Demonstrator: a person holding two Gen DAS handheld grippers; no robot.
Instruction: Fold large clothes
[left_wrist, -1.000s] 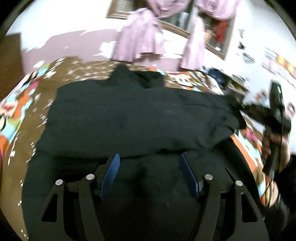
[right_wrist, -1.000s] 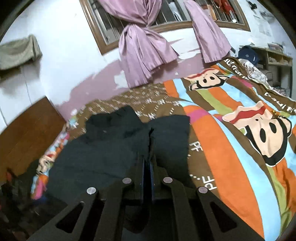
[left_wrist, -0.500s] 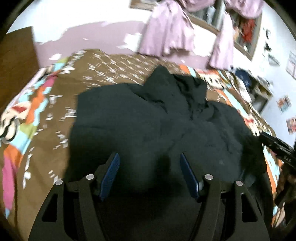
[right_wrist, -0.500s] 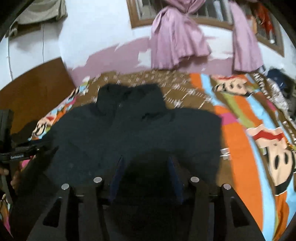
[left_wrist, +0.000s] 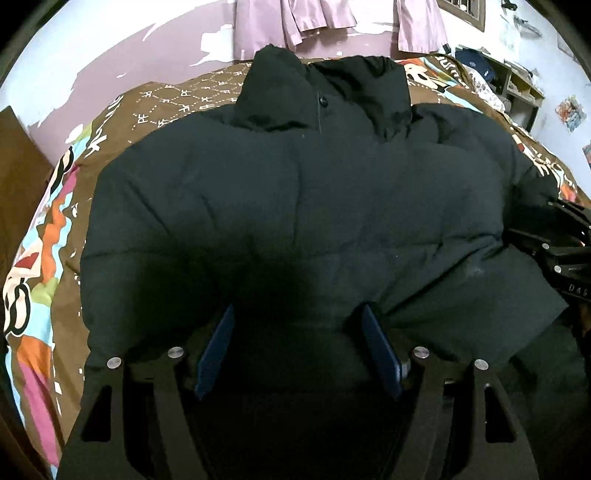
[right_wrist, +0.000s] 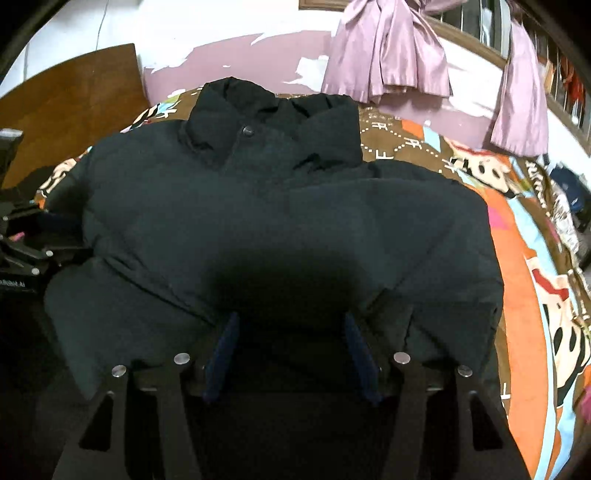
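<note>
Jacket (left_wrist: 295, 206) — black, puffy, lies spread across the bed's cartoon-print bedspread (left_wrist: 40, 258), collar (left_wrist: 325, 88) at the far end toward the wall with the purple curtains (right_wrist: 388, 51). Collar is buttoned at one dark snap. Near part of the jacket looks folded over itself; a layered edge runs across just ahead of both grippers.

Left gripper (left_wrist: 297, 347): blue pads spread, jaws have just been opening a bit further. Dark fabric sits between them, but the pads don't visibly press on it. Tips are right at the near folded edge.

Right gripper (right_wrist: 291, 350): pads also spread apart — jaws have just been opening, well off their pinch. Jacket fabric is under and between the fingers, with no squeeze visible.

Each gripper shows at the edge of the other's view, beside the jacket's sides. Brown wooden headboard (right_wrist: 70, 96) is at the left of the right wrist view.
</note>
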